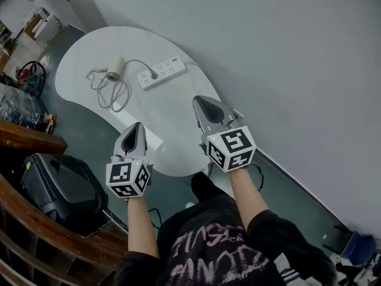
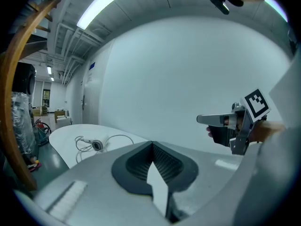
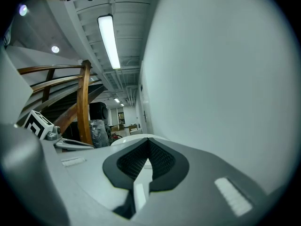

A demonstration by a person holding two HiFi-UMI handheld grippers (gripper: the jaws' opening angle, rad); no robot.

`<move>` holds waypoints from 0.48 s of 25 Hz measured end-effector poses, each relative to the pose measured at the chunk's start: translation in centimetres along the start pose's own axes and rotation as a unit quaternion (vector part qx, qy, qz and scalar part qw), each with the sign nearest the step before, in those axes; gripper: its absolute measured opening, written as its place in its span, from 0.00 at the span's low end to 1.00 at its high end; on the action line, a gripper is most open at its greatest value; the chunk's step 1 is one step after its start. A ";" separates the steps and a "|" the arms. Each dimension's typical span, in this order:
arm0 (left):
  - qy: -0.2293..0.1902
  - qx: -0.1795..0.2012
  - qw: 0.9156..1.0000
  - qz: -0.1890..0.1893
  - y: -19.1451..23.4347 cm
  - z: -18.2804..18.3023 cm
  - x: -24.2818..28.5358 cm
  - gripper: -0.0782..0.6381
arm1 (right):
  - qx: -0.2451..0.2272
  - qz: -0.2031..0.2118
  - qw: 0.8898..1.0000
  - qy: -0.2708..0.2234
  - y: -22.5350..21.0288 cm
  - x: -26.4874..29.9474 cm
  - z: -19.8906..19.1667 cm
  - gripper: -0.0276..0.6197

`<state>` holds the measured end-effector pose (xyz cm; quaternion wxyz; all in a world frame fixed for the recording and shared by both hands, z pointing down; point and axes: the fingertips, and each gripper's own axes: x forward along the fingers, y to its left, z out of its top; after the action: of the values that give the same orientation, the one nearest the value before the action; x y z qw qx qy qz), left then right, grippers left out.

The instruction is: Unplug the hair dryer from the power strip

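On the table [image 1: 80,55] — hair dryer [image 1: 115,68] plugged into power strip [image 1: 162,72].

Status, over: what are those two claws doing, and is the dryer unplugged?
Left claw, right claw: shut, empty. Hair dryer on table, plug in power strip. Nothing blocking.

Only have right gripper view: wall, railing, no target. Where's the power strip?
Observer: In the head view the power strip lies on the far part of the white table, well ahead of the right hand-held gripper.
Operator: Dryer plugged in?
Observer: Yes. A dark plug sits in the strip; its cord runs left to the hair dryer.
Operator: And the left one?
Observer: Left hand-held gripper: jaws together, nothing between them, by the table's near edge.
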<state>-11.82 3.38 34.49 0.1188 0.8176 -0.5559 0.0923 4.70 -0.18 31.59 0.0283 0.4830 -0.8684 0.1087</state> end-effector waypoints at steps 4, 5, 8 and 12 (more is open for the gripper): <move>0.012 -0.001 1.000 0.003 0.5 0.1 2.3 0.11 | 0.004 0.001 1.000 0.007 -1.7 1.8 -0.2 0.08; 0.014 -0.001 1.000 0.004 0.6 0.3 2.9 0.11 | 0.003 0.001 1.000 0.009 -2.1 2.3 -0.1 0.07; 0.022 0.003 1.000 0.006 0.8 0.6 4.9 0.11 | 0.000 0.004 1.000 0.013 -3.4 3.9 -0.1 0.08; 0.032 0.006 0.999 0.015 1.3 1.1 7.1 0.11 | -0.002 0.018 1.000 0.017 -4.1 6.2 0.1 0.07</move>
<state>-10.42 -3.73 35.59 0.1299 0.8067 -0.5632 0.1234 4.83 -7.42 33.11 0.0424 0.4650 -0.8766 0.1159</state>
